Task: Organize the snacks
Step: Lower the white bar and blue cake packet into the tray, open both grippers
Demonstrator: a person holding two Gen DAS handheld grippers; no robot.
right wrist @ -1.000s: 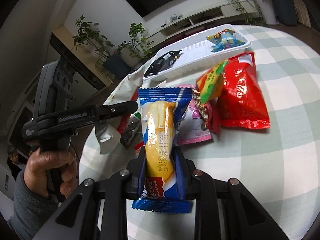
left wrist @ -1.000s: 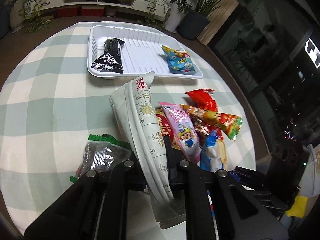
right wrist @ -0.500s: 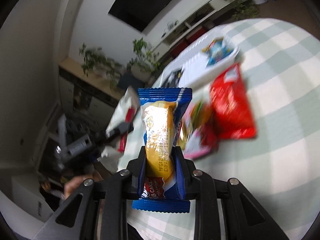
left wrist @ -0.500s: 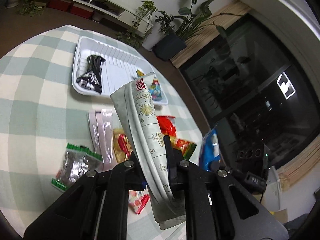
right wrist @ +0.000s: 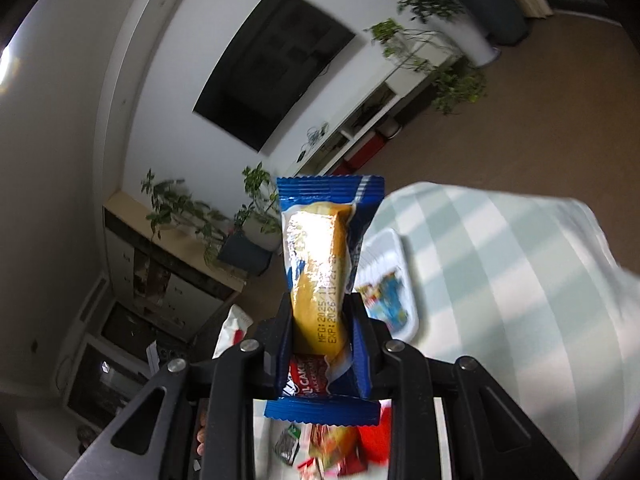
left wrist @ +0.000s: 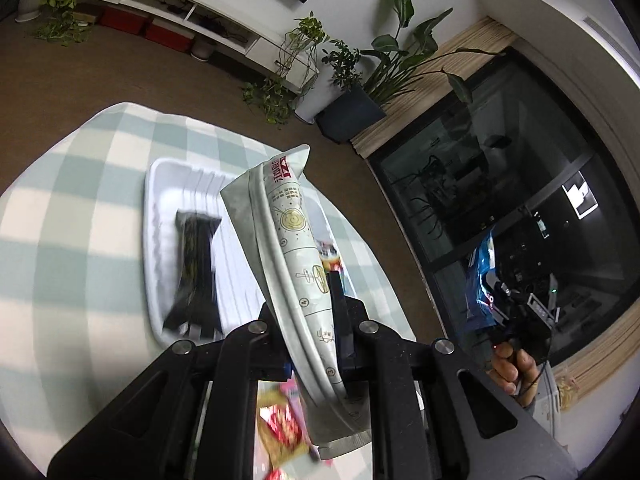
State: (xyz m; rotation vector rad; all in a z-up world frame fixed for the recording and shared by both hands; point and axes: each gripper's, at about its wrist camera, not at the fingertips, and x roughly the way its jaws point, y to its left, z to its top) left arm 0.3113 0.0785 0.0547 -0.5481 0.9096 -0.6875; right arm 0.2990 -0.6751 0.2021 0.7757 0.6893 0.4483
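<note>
Tray [left wrist: 154, 216] ahead & below both grippers, long axis running away from left cam. Left gripper [left wrist: 316, 320] pinching grey-white pouch [left wrist: 288, 236], looks nearer to tray. Right gripper [right wrist: 318, 332] clamped on blue cake pack [right wrist: 320, 248], tray just right of pack in right cam.

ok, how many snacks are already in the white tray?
2. A black packet lies along the tray in the left wrist view; a blue cartoon packet sits at its other end. The held bag may hide more.

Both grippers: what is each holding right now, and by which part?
Left gripper pinches the grey-white snack pouch near its lower end. Right gripper clamps the blue cake packet across its lower half.
</note>
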